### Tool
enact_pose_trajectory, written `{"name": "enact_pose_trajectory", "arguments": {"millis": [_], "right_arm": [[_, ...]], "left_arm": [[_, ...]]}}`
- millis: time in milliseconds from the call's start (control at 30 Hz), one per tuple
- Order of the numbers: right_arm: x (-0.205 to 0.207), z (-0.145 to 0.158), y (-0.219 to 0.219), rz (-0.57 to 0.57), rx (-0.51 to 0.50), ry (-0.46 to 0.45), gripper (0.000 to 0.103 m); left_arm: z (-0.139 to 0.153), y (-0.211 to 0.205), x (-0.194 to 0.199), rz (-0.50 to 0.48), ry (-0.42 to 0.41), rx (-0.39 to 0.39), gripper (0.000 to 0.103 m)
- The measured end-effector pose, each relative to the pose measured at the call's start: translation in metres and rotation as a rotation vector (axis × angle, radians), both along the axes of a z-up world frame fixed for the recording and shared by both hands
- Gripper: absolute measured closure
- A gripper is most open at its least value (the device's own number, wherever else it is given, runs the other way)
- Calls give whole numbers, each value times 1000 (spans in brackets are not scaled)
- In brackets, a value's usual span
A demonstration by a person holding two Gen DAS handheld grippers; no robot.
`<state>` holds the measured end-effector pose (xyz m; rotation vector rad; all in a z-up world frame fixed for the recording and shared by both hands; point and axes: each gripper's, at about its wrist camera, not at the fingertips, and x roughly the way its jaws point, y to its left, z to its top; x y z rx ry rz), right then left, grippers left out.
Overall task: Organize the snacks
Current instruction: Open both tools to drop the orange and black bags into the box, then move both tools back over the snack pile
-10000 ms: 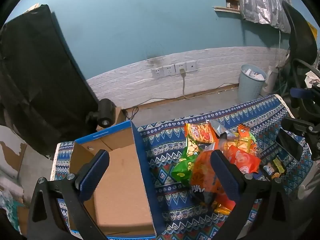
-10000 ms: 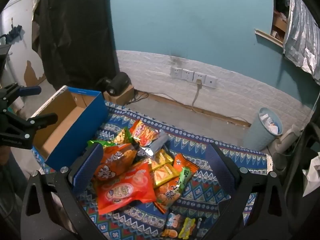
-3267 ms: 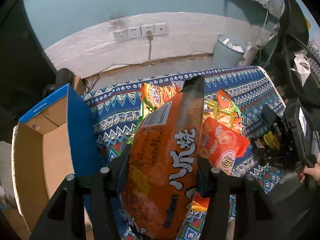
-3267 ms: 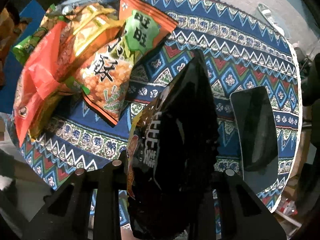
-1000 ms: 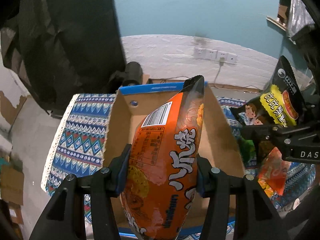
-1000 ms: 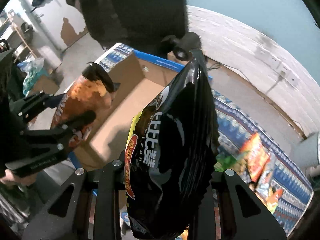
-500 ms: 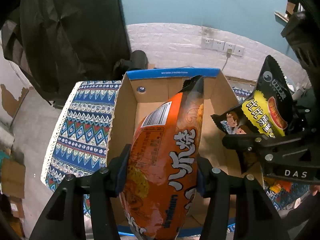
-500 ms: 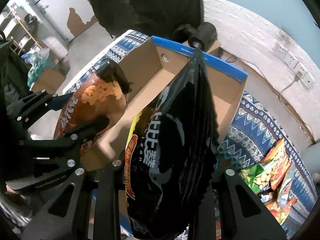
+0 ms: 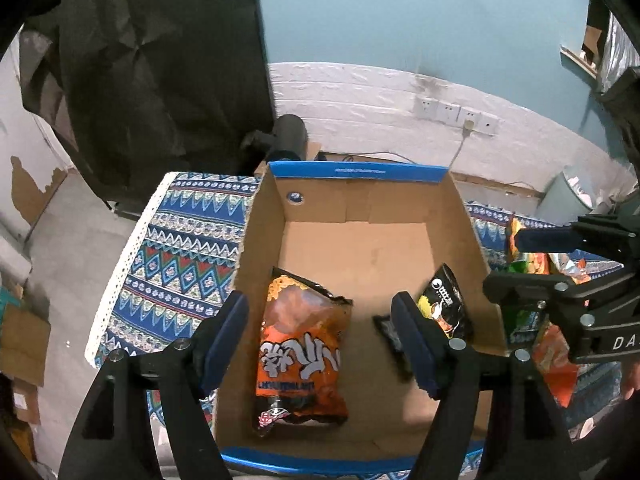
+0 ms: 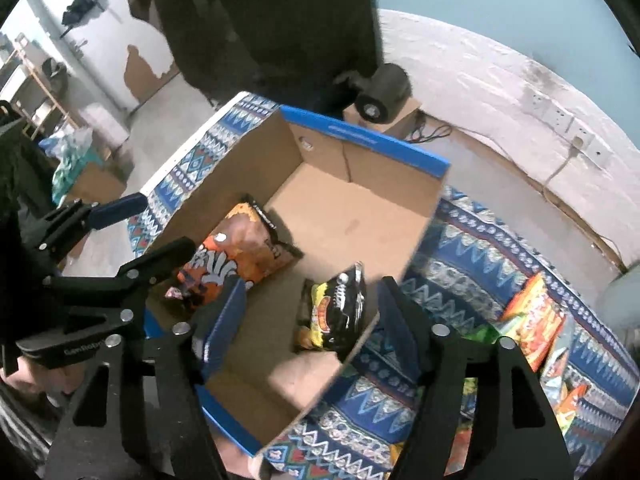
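Box: a cardboard box (image 9: 460,216) with a blue rim is seen on the patterned table (image 9: 176,248).
Orange bag: the orange snack bag (image 9: 302,354) lies flat inside.
Black bag: the black snack bag (image 9: 444,306) lies by the right wall.
Left tongs: the left tongs (image 9: 322,342) are held apart above the box, nothing gripped.

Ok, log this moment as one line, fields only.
left gripper: open, empty | right gripper: open, empty | orange bag: in cardboard box | black bag: in box | remaining snacks: on patterned cloth
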<state>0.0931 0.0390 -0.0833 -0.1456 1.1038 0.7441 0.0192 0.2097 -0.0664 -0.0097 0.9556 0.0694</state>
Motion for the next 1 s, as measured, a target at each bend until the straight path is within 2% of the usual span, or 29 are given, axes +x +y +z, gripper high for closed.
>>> {"name": "enact_pose_trajectory", "arguments": {"millis": [233, 433, 733, 1000], "right_arm": [[1, 3, -31, -47, -18, 0, 32], [0, 8, -63, -88, -34, -20, 31], [-4, 15, -111, -145, -38, -28, 29], [-9, 10, -158, -202, -55, -24, 29]], "left_arm": [[11, -22, 1, -43, -21, 13, 25], [20, -37, 1, -63, -42, -7, 23], [21, -79, 4, -133, -29, 7, 23], [20, -120, 6, -204, -17, 29, 23]]}}
